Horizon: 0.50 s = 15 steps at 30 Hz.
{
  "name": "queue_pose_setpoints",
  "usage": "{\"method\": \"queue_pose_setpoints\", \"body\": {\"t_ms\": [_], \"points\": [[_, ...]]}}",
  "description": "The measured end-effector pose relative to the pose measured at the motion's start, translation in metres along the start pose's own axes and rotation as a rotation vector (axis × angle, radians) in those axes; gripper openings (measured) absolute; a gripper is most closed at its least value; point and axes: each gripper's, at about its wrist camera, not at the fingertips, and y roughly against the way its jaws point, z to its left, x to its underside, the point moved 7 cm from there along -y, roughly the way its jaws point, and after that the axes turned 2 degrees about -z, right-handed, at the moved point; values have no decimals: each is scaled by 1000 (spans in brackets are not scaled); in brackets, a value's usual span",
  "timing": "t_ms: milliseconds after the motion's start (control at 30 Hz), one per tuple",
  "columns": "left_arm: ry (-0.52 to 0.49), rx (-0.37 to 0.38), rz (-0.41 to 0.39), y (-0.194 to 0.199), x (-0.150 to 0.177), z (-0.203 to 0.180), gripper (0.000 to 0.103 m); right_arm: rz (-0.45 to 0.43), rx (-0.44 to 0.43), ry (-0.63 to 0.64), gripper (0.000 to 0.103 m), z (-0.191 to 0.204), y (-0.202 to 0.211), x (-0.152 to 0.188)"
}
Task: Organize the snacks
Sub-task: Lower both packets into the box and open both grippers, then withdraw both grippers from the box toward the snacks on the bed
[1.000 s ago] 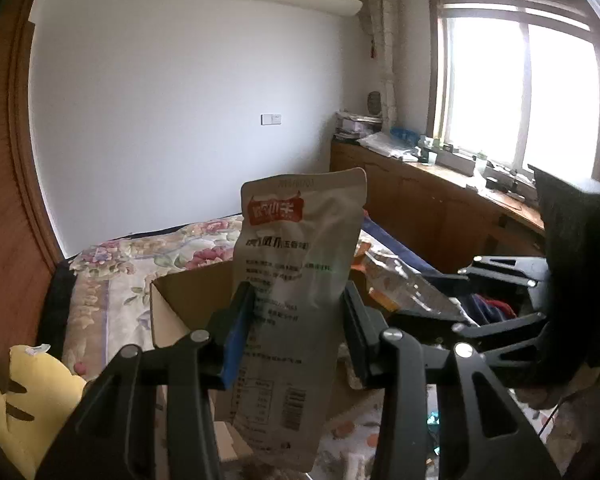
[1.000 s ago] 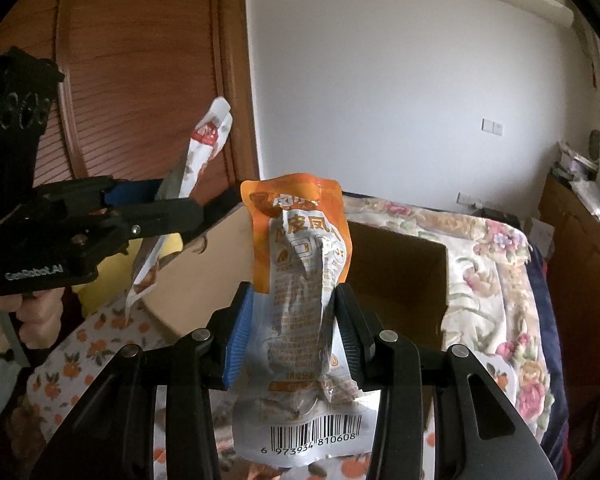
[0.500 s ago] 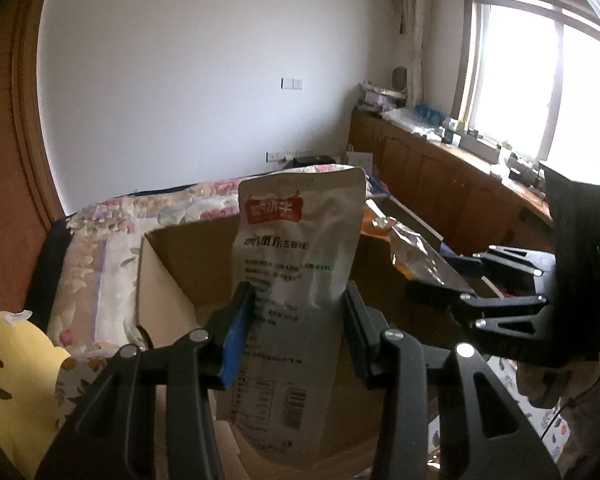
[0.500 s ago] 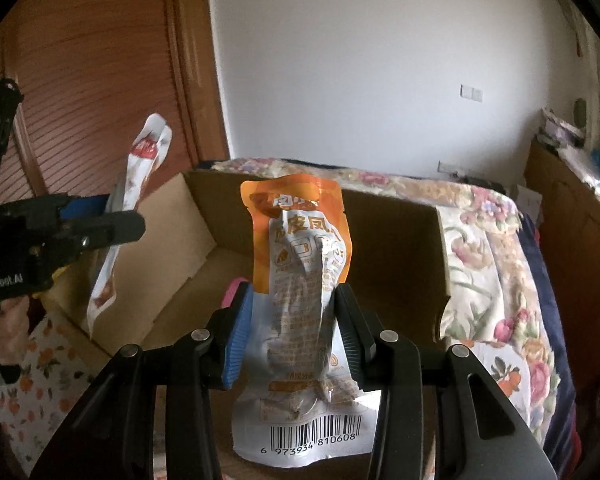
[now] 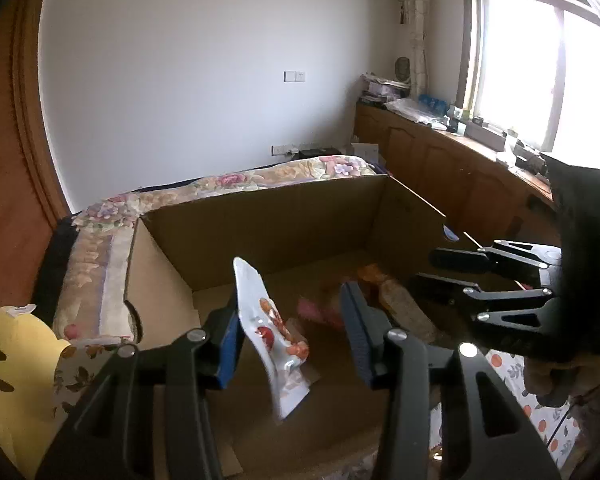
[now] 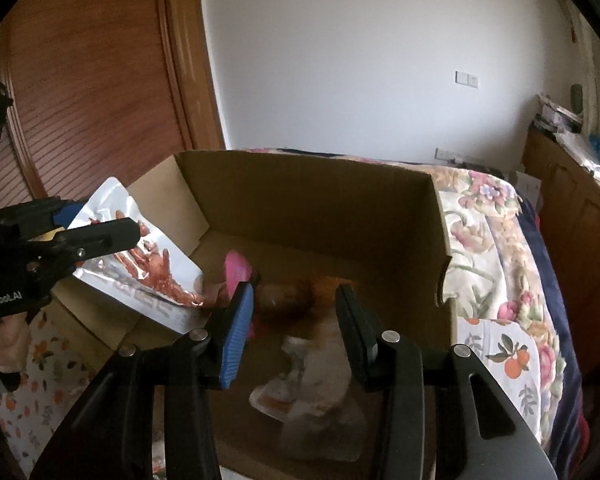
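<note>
1. Two grippers are held above an open cardboard box (image 5: pixel 284 220) that stands on a flowered bed cover (image 6: pixel 496 240).
2. The left gripper (image 5: pixel 288 336) fills the lower part of its own view and points down into the box; its fingers are spread wide apart.
3. A white snack pouch (image 5: pixel 272 332) is between these fingers, tilted, close to the blue pad on the left; I cannot tell whether it touches the pad.
4. The right gripper (image 6: pixel 296 328) also points into the box, with its fingers apart and nothing between them.
5. An orange snack pouch (image 6: pixel 312 364), blurred, is below it in the lower centre of the frame, over the box floor.
6. A pink packet (image 6: pixel 238 272) lies further back in the box.
7. At the left edge of the right view, a hand (image 6: pixel 4 340) grips the handle of the left gripper.
</note>
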Motion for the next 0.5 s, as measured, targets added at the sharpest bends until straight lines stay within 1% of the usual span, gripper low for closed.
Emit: {"method": "queue_pose_setpoints", "body": {"t_ms": [167, 400, 500], "points": [[2, -13, -21, 17, 5, -1, 50, -33, -29, -19, 43, 5, 25, 3], [2, -69, -53, 48, 20, -3, 55, -46, -59, -26, 43, 19, 66, 16], [9, -65, -60, 63, 25, -4, 56, -53, -74, -45, 44, 22, 85, 21]]}}
